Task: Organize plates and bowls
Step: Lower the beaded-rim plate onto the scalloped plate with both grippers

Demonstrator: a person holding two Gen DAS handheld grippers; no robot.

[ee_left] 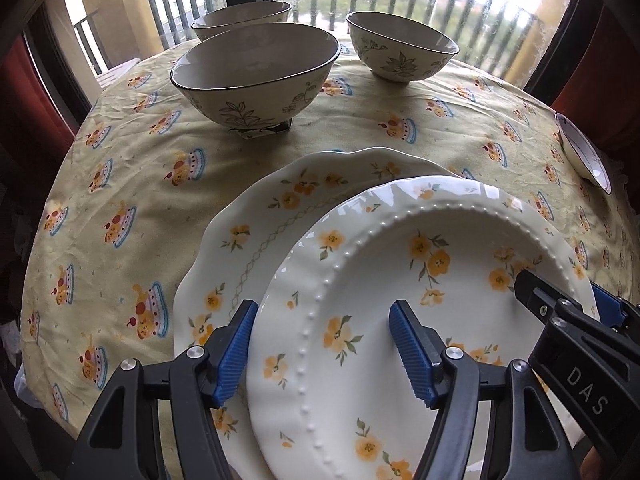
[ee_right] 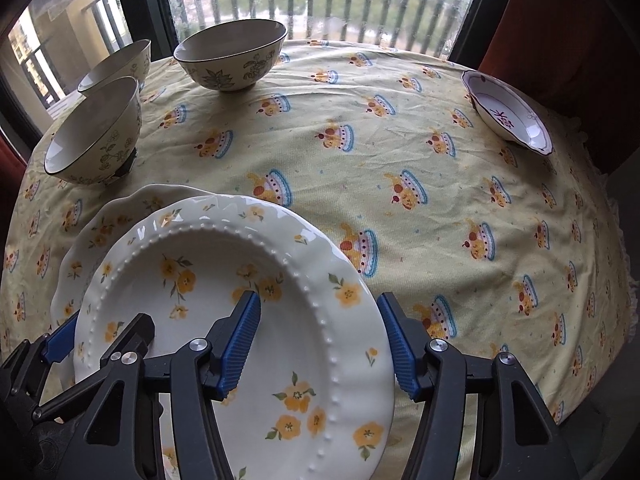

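A beaded-rim white plate with yellow flowers point(ee_left: 384, 320) point(ee_right: 248, 320) lies on a larger scalloped flowered plate point(ee_left: 280, 208) point(ee_right: 104, 216) near the table's front. My left gripper point(ee_left: 324, 348) is open, its fingers straddling the beaded plate's left rim. My right gripper point(ee_right: 320, 344) is open, straddling its right rim; it also shows in the left wrist view point(ee_left: 560, 300). The left gripper shows at the right wrist view's lower left point(ee_right: 100, 336). Three leaf-patterned bowls stand at the back point(ee_left: 256, 76) point(ee_left: 400, 44) point(ee_left: 244, 20) point(ee_right: 232, 52) point(ee_right: 96, 132) point(ee_right: 116, 64).
A small white dish with purple markings point(ee_right: 508, 112) point(ee_left: 584, 152) sits near the table's right edge. The round table has a yellow patterned cloth point(ee_right: 400, 140). A window with railings is behind. Red chair backs stand at both sides.
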